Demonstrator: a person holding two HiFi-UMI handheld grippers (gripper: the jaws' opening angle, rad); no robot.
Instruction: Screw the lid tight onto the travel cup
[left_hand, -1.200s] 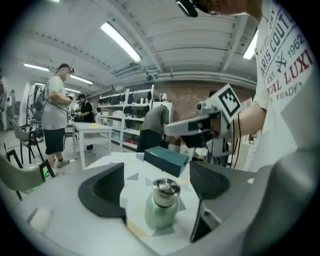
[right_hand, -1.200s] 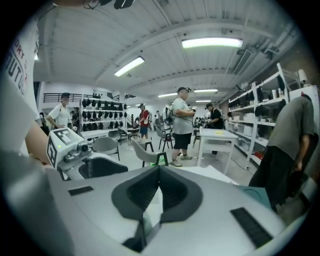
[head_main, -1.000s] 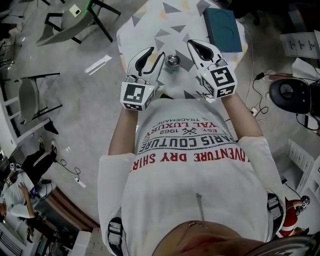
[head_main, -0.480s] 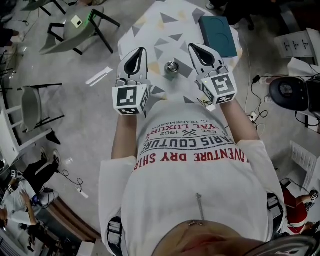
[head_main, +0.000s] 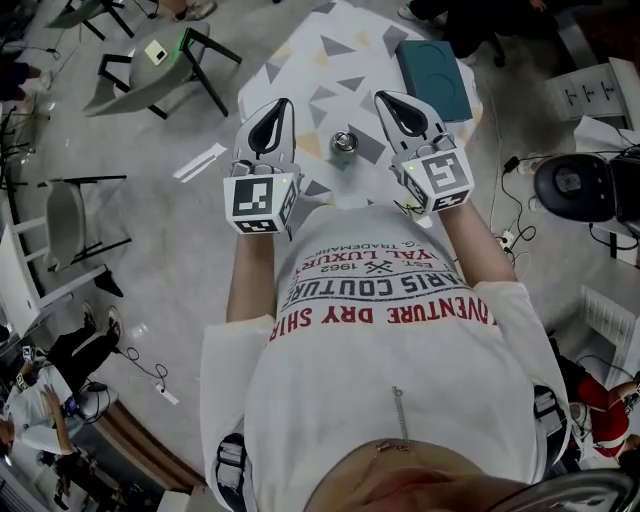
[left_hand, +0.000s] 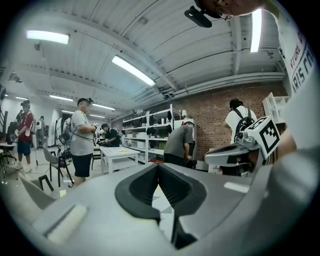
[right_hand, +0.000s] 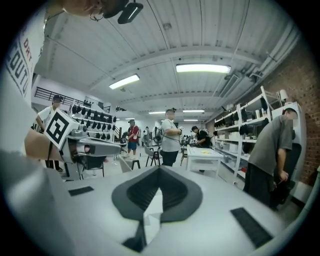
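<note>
The person's white shirt (head_main: 400, 360) reads PARIS COUTURE, EST. 1962, TRADEMARK and DRY SHIRT.

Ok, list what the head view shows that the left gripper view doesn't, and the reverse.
Head view only: the travel cup standing untouched on the patterned table, and a teal box at the table's far corner. Left gripper view only: the brick wall, storage shelves, ceiling lights and people standing in the room. Both: the left gripper and the right gripper, side by side, each shut and empty.
</note>
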